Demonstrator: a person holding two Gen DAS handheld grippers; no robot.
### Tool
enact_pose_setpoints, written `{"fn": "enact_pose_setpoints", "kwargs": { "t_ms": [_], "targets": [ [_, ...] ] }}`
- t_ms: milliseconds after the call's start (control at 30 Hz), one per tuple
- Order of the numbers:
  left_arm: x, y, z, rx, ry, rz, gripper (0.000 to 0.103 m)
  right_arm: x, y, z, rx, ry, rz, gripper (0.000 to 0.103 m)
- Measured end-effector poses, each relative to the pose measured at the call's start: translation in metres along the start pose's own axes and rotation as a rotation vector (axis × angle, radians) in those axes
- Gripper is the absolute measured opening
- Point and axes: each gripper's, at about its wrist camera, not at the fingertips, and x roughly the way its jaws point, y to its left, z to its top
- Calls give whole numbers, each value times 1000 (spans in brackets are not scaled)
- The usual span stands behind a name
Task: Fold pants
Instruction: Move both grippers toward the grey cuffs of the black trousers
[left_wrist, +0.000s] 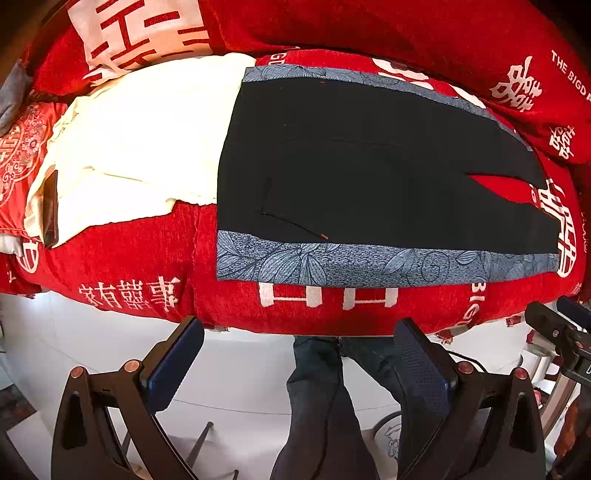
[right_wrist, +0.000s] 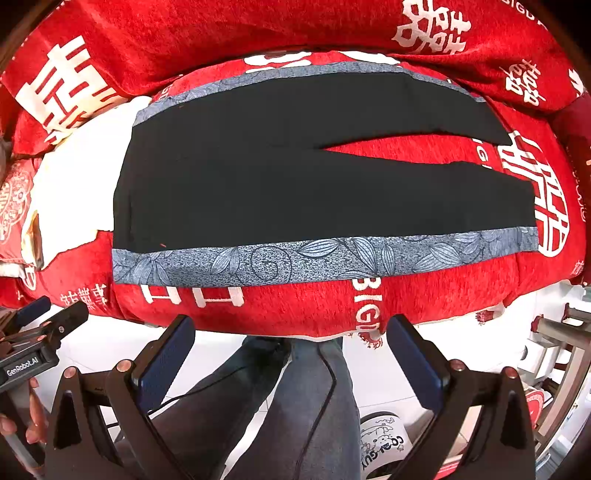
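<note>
Now black pants (left_wrist: 369, 173) lie flat on red sofa cover (left_wrist: 229, 306), legs spread apart toward right, blue flower stripes along both sides. White cloth (left_wrist: 140, 147) sits just beside waist end, touching it. Left claw (left_wrist: 299, 365) wide apart, holds nothing, hangs off sofa edge. Right claw (right_wrist: 291, 354) wide apart too, holds nothing, near front edge over person's legs (right_wrist: 295, 406).

Matt black cloth pants (left_wrist: 369, 166) lie on a plush red cover (left_wrist: 229, 306).

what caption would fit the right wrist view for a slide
Open right gripper poised before black pants with blue floral side stripes, spread flat on a red cushion.
</note>
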Motion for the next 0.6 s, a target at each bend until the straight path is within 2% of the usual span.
{"fn": "enact_pose_setpoints", "kwargs": {
  "t_ms": [600],
  "targets": [
    [14,-7,1,-3,13,60,103,13,-16,8,6,16,9,103]
  ]
}}
